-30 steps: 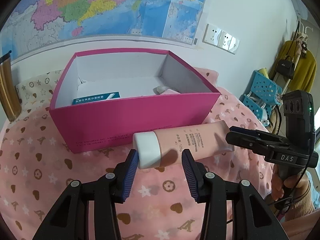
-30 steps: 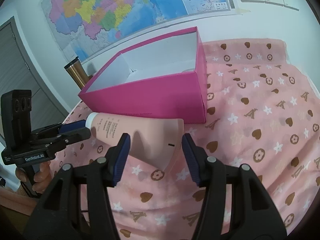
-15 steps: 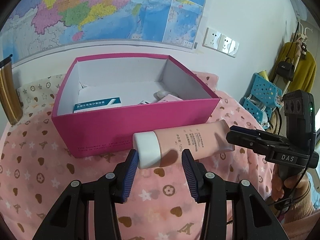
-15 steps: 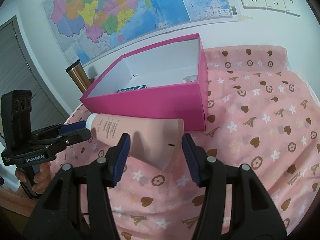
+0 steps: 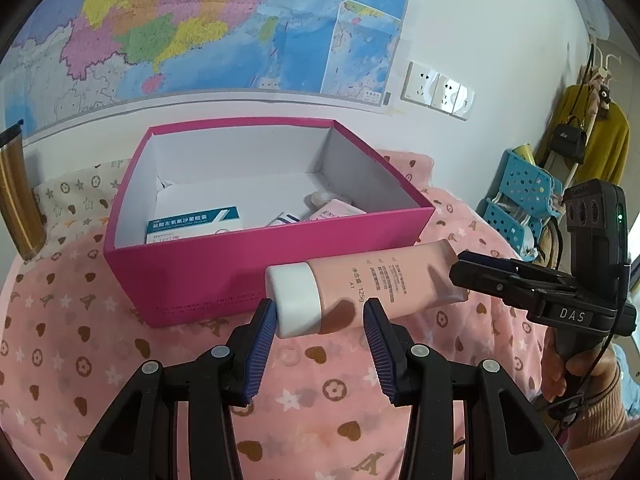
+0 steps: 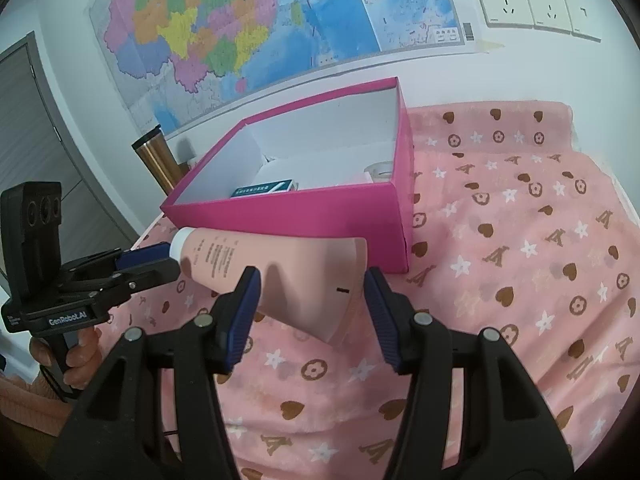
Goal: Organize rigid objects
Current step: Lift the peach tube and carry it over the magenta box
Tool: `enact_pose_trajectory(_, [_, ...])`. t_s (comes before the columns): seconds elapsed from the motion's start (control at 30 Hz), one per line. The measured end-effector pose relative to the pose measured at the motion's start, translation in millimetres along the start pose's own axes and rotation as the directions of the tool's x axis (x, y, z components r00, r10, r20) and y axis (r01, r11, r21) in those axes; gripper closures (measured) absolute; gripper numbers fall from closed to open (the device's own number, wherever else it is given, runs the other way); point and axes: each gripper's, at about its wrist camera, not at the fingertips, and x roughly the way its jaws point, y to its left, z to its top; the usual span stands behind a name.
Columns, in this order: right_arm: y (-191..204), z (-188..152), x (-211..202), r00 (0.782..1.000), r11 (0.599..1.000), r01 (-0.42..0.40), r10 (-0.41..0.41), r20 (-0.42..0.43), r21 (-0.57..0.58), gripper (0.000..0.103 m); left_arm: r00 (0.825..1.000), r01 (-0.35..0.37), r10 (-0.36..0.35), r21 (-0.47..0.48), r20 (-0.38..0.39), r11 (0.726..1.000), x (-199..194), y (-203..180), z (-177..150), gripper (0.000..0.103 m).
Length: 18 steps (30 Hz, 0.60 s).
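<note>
Tube [image 5: 372,284], one, pink with a white cap, hangs crosswise between both grippers, just short of the pink box [image 5: 248,276] ahead. Left gripper [image 5: 320,316] clamps the cap end, right gripper [image 6: 308,292] the crimped tail; each partly closed. Box holds about four items.

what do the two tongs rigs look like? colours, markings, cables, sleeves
Both tongs are black plastic clamp arms with ribbed blue pads and silver pivot screws. The left tongs unit has "GenRobot.AI" printed on its body. The right tongs unit reads "DAS" and has a camera block with a lit green LED and a thin black cable hanging by the handle. A pinkish knit sleeve shows below it.
</note>
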Motion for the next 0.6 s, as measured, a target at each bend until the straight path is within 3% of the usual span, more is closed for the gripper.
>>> enact_pose_trajectory(0.6, [2.4,8.4,-1.6,1.000,1.000,0.000,0.000,0.015,-0.019,0.047,1.000,-0.003,0.002,0.007,0.021,1.000,-2.1,1.2,5.7,0.058])
